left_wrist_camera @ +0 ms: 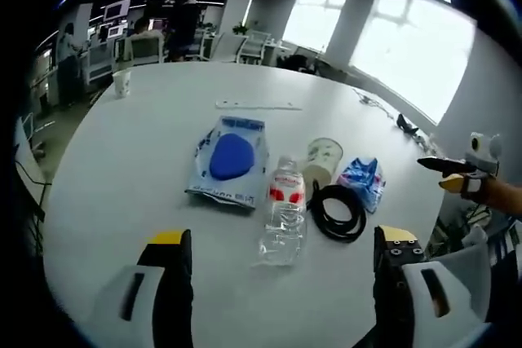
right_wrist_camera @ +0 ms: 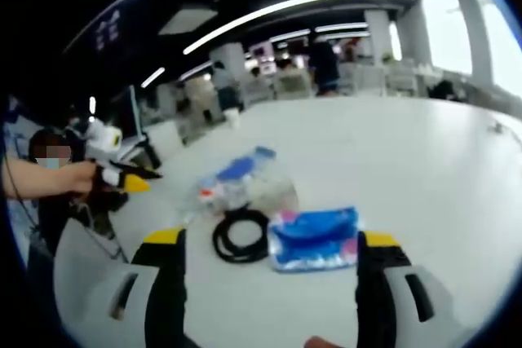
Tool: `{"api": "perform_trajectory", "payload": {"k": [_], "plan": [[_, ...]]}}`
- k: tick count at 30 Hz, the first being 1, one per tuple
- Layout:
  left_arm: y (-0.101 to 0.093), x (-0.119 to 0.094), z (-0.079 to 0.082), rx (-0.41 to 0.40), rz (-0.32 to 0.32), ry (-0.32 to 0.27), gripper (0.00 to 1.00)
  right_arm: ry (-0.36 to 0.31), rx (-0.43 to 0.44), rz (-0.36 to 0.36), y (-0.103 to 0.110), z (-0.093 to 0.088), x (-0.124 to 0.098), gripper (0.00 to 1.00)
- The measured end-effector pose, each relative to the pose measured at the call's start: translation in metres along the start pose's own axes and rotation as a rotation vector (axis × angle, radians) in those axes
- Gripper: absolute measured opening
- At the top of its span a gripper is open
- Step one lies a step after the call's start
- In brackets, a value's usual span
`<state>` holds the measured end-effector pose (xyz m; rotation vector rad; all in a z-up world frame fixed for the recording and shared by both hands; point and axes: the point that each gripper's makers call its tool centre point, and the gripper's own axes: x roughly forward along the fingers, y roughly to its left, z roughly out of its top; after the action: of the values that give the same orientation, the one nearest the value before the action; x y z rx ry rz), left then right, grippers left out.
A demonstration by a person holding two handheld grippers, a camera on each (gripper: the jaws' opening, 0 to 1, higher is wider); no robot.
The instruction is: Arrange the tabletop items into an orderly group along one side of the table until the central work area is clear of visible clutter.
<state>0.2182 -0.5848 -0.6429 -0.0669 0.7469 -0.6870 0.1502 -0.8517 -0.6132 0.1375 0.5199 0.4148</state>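
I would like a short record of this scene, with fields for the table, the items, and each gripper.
table: white table
items: blue-and-white pouch, clear plastic bottle lying down, paper cup on its side, coiled black cable, small blue packet, all clustered mid-table
far edge: upright paper cup
left gripper: open, above the table, holding nothing
right gripper: open, holding nothing, facing the small blue packet

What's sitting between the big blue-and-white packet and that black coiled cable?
In the left gripper view, a clear plastic bottle with a red label lies between the blue-and-white packet and the black coiled cable. A paper cup lies just beyond it.
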Motion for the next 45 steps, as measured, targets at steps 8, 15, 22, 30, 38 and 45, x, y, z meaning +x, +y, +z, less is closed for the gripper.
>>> {"api": "perform_trajectory", "payload": {"k": [8, 15, 22, 30, 38, 45], "plan": [[-0.001, 0.013, 0.0, 0.008, -0.016, 0.02, 0.91, 0.005, 0.0, 0.021, 0.007, -0.001, 0.007, 0.83], [-0.01, 0.024, 0.004, 0.023, -0.031, 0.034, 0.91, 0.013, -0.003, 0.03, 0.009, -0.002, 0.012, 0.83], [-0.012, 0.037, 0.006, 0.033, -0.048, 0.05, 0.91, 0.016, 0.003, 0.03, 0.008, -0.003, 0.015, 0.83], [-0.016, 0.048, 0.006, 0.035, -0.055, 0.064, 0.9, 0.025, 0.012, 0.025, 0.006, -0.006, 0.019, 0.83], [-0.022, 0.062, 0.008, 0.028, -0.072, 0.071, 0.89, 0.019, 0.036, 0.026, 0.006, -0.006, 0.024, 0.83], [-0.029, 0.071, 0.006, 0.022, -0.088, 0.09, 0.89, 0.018, 0.066, 0.016, 0.002, -0.009, 0.024, 0.83]]}}
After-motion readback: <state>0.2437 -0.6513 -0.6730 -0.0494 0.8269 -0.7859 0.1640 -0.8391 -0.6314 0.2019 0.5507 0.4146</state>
